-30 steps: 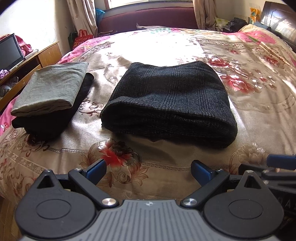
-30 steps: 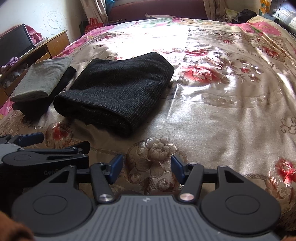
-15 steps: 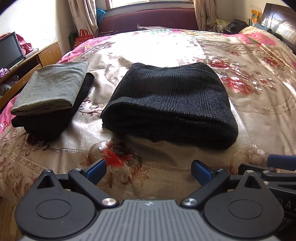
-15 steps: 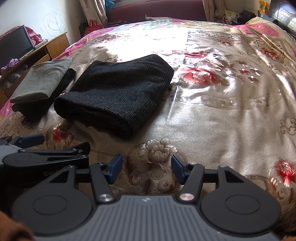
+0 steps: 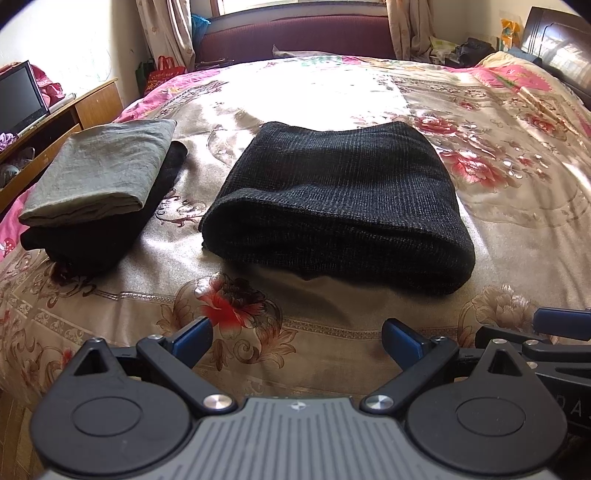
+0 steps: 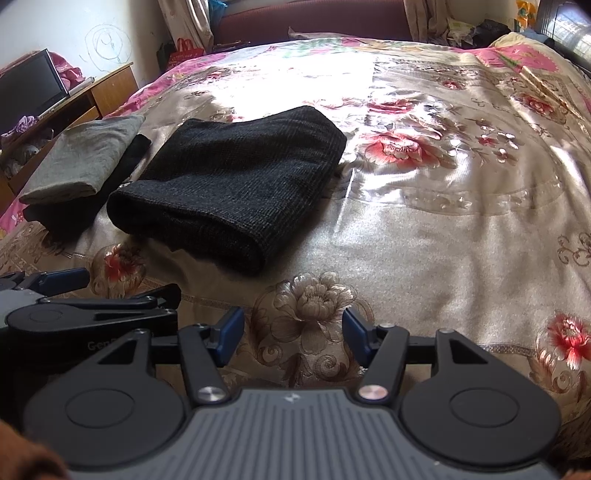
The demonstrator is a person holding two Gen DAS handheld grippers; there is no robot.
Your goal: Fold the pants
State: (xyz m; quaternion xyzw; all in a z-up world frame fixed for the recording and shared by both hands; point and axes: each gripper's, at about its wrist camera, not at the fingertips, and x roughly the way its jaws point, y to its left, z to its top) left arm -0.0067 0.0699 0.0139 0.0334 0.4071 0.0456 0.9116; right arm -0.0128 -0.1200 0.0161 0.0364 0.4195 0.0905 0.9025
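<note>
Two grippers, left (image 5: 297,334) and right (image 6: 293,334), hover side by side, tilted down over bed (image 6: 424,229); fingers wide, empty. Folded pants (image 5: 340,206) lie ahead.

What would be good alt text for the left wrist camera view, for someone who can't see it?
A folded dark knit pair of pants lies on a floral satin bedspread, just beyond the open, empty left gripper. To its left sits a folded grey garment stacked on a black one, with the right gripper at the right edge.

A home bedroom: floral bedspread (image 5: 498,229), curtains (image 5: 162,29), television (image 5: 18,96)
</note>
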